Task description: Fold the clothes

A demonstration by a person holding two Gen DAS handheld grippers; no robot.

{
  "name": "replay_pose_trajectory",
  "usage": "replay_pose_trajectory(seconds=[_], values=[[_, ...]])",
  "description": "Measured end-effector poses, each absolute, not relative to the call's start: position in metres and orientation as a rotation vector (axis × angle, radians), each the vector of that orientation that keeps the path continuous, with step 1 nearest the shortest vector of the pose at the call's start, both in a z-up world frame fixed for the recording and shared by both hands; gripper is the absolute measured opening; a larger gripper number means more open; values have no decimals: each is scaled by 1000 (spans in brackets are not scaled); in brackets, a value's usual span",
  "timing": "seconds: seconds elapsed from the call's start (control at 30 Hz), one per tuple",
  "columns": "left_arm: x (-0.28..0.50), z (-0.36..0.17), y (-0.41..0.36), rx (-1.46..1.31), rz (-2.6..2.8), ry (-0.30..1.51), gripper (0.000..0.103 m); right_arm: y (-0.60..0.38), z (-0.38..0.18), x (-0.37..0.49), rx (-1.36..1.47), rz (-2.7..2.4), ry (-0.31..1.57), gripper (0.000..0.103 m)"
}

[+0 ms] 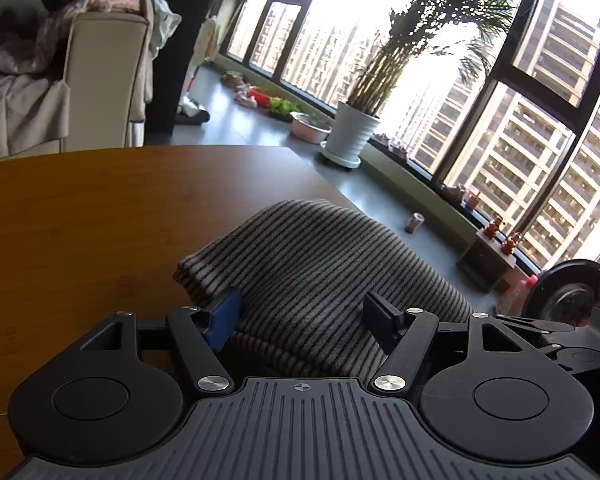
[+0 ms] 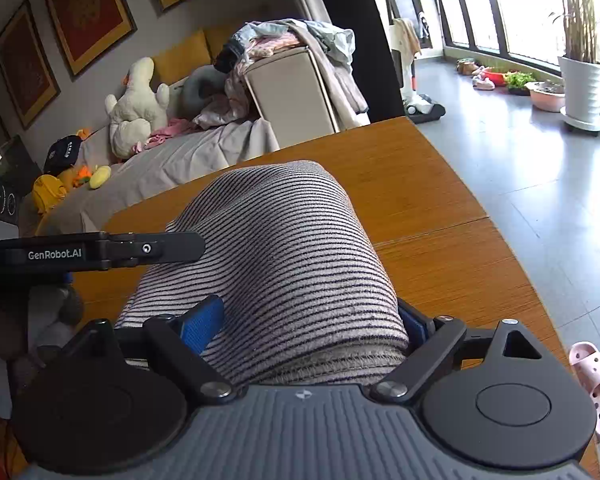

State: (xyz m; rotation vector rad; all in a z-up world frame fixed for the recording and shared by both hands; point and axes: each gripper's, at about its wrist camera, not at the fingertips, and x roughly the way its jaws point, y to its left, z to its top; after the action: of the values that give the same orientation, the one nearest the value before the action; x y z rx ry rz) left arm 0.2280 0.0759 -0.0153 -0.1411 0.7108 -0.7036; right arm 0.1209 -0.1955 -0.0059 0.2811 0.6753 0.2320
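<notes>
A striped garment (image 1: pixel 320 272) was seen lying on the wooden table (image 1: pixel 80 208), bunched into a thick folded bundle near the table's window-side edge. In the left wrist view the left gripper (image 1: pixel 304 312) was held with its jaws apart, the bundle lying between them; the blue pad (image 1: pixel 224 316) was touching or just beside the cloth edge, the other finger sat on top of the fabric, and no clamping was evident. In the right wrist view the right gripper (image 2: pixel 308 320) was also spread wide, its blue pads (image 2: pixel 202 324) flanking the rolled end of the same garment (image 2: pixel 284 248); whether the pads pressed the cloth could not be told. The left tool's arm was seen entering from the side, just beside the bundle.

Handling was judged as follows: the knit looked soft, limp and light, with some bulk from stacked layers. It was expected to sag and unroll if lifted by one layer only. A hold was best taken at the thick folded edge, through all layers, with both grippers at opposite ends so the fold would be kept square. Slipping was thought unlikely, as the ribbed fabric looked grippy.

A sofa (image 2: pixel 180 160) with piled laundry and a potted plant (image 1: pixel 352 136) were noted behind.
</notes>
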Motion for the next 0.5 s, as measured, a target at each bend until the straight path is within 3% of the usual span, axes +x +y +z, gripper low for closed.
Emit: replay_pose_trajectory(seconds=[0.17,0.23,0.43,0.5], values=[[209,-3,121,-162,-598,671,77,-153,-7,118,218,267,659,89],[194,2,146,-214,-519,652,90,-137,-7,117,189,269,645,90],[168,-6,177,-431,-529,782,89,-126,-1,120,134,287,600,94],[163,-8,165,-419,-597,794,79,-136,5,116,138,272,575,95]])
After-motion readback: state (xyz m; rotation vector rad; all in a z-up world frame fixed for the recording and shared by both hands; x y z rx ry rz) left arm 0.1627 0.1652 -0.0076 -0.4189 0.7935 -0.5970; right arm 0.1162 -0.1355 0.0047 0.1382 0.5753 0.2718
